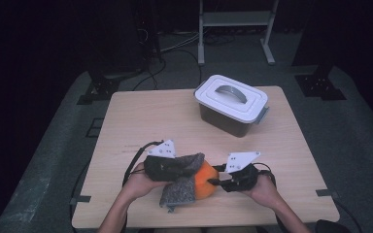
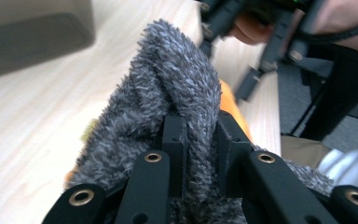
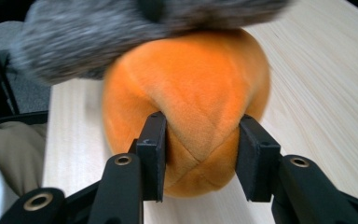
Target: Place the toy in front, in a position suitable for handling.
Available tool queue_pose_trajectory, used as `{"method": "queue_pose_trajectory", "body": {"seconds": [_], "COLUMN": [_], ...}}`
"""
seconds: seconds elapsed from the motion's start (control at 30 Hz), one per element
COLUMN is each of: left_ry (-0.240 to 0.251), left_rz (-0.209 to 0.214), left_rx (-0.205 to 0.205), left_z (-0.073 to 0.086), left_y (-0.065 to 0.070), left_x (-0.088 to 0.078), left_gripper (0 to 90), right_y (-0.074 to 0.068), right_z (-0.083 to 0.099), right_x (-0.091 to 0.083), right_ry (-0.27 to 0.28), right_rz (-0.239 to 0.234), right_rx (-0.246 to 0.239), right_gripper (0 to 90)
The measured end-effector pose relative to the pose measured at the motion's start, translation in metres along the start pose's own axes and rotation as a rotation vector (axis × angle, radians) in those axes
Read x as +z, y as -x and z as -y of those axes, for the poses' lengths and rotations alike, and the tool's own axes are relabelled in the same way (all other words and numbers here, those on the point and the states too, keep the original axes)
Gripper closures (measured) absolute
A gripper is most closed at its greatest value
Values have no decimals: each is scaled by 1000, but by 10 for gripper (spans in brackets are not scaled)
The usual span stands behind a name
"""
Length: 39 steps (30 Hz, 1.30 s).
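High view: left gripper (image 1: 187,167) and right gripper (image 1: 215,178) meet at the 6 o'clock edge of the table (image 1: 141,116), both on one plush toy: an orange plush ball (image 1: 205,180) with grey fuzzy fabric (image 1: 178,191) draped over its top and hanging toward 7 o'clock. A lidded storage box (image 1: 231,104) with a grey handle sits well apart toward 1 o'clock. Risk here: the toy sits close to the near table edge, so a lost grip could drop it off the table onto the person's lap. Left gripper view: jaws pressed nearly together, pinching a ridge of the grey fuzzy fabric (image 2: 177,88) between the pads; a sliver of orange (image 2: 230,105) shows at 3 o'clock, and the right gripper is blurred at 1 o'clock. The pile is long and loose, so in my judgement the pinch holds mostly fluff, and a hard pull could slide it free or strain a seam. Right gripper view: jaws spread partway around the lower front of the orange plush ball (image 3: 191,107), pads denting it on both sides; the grip looks shallow. The ball is soft, seamed and squashy, so it may squirt out if squeezed harder. Grey fuzzy fabric (image 3: 121,28) covers its top from 10 to 1 o'clock. Opposing pulls could tear the toy.
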State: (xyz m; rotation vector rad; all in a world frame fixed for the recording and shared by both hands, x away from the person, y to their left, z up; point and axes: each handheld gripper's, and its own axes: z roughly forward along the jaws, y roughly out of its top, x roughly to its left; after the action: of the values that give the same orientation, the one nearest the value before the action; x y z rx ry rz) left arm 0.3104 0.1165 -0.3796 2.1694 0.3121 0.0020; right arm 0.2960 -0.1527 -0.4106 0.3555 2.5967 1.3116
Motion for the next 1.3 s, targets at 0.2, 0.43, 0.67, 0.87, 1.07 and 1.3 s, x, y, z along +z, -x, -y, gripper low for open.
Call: {"method": "queue_pose_trajectory", "body": {"seconds": [0.2,0.43,0.67,0.87,1.07,1.3], "left_ry": [-27,-32,35,0,-23,-31], "left_rz": [70,58,-21,-44,-6,83], "left_rx": [-8,9,31,13,-18,-20], "left_z": [3,-3,-15,-8,0,-1], "left_y": [1,4,9,3,0,4], "left_x": [5,4,-9,-5,0,8], "left_gripper": [765,765,766,769,775,775], "right_y": [14,15,-2,-2,9,18], "right_z": [8,13,1,1,5,6], "right_x": [-1,5,1,0,-2,-6], "right_ry": [0,-1,32,19,-6,13], "right_rz": [-71,-128,-62,-32,-15,-163], "right_rx": [143,188,22,-22,60,201], "right_gripper": [357,462,544,580,526,309]}}
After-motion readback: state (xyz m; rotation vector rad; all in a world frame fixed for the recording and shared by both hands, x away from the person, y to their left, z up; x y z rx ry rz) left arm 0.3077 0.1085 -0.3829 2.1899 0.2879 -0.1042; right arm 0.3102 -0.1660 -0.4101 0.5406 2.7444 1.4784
